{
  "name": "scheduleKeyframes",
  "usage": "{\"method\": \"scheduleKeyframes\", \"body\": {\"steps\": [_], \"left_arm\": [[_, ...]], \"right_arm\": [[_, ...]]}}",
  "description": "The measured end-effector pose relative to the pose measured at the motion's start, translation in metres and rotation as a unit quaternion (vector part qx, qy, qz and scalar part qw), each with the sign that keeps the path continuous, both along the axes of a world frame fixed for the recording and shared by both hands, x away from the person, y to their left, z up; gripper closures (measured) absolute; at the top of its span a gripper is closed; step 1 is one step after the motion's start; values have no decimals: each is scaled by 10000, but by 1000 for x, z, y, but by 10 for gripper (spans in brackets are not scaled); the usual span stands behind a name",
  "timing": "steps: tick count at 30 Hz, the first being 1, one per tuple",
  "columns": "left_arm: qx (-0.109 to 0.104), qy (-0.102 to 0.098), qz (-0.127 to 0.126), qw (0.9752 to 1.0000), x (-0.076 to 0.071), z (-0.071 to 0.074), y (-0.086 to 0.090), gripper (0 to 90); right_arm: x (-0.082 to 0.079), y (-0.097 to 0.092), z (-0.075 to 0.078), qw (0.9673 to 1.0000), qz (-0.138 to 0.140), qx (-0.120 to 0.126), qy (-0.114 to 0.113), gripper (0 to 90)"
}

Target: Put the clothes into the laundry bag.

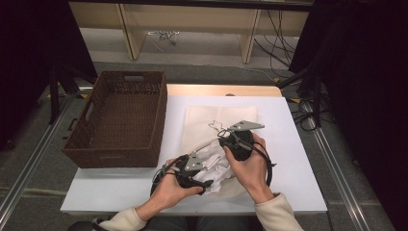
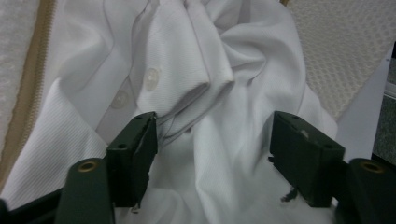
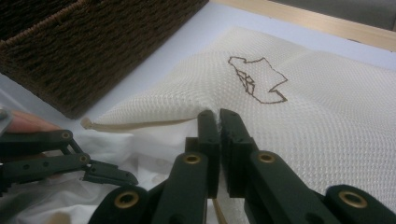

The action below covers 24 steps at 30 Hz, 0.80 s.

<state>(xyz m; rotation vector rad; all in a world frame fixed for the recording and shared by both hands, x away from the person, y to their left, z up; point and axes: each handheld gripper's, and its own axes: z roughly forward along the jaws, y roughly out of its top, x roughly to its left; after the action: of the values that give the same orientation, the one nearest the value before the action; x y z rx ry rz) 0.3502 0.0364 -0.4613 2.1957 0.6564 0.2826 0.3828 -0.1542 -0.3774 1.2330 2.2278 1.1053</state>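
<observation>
Two grippers met at the mesh bag [image 1: 219, 126] in the high view, near the table's front edge. In the left gripper view, parted jaws straddled the white shirt [image 2: 205, 93] spilling out just ahead. In the right gripper view, the right gripper [image 3: 219, 122] pinched the bag's rim.

Beyond the white surface [image 1: 288, 144] stands a pale wooden shelf frame [image 1: 187, 24] on grey floor [image 1: 202, 72]. Black curtains [image 1: 29, 57] hang either side of it; cables [image 1: 284, 38] trail right of it.
</observation>
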Motion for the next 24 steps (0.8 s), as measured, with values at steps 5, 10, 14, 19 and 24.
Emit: {"method": "scheduleKeyframes", "body": {"steps": [5,10,14,19,24], "left_arm": [[-8,-53,29,10000,3,-3,2,468],[-58,-48,99,9999,4,-5,2,513],[-137,39,98,9999,6,-6,3,513],[-76,-1,120,9999,7,-6,4,520],[-158,154,301,9993,3,-4,4,480]], "right_arm": [[-1,1,1,10000,-31,-34,15,887],[2,-2,4,9999,132,-71,-12,887],[4,-2,8,9999,100,-80,65,887],[5,2,15,9993,-61,22,374,887],[9,8,19,9989,-79,72,452,887]]}}
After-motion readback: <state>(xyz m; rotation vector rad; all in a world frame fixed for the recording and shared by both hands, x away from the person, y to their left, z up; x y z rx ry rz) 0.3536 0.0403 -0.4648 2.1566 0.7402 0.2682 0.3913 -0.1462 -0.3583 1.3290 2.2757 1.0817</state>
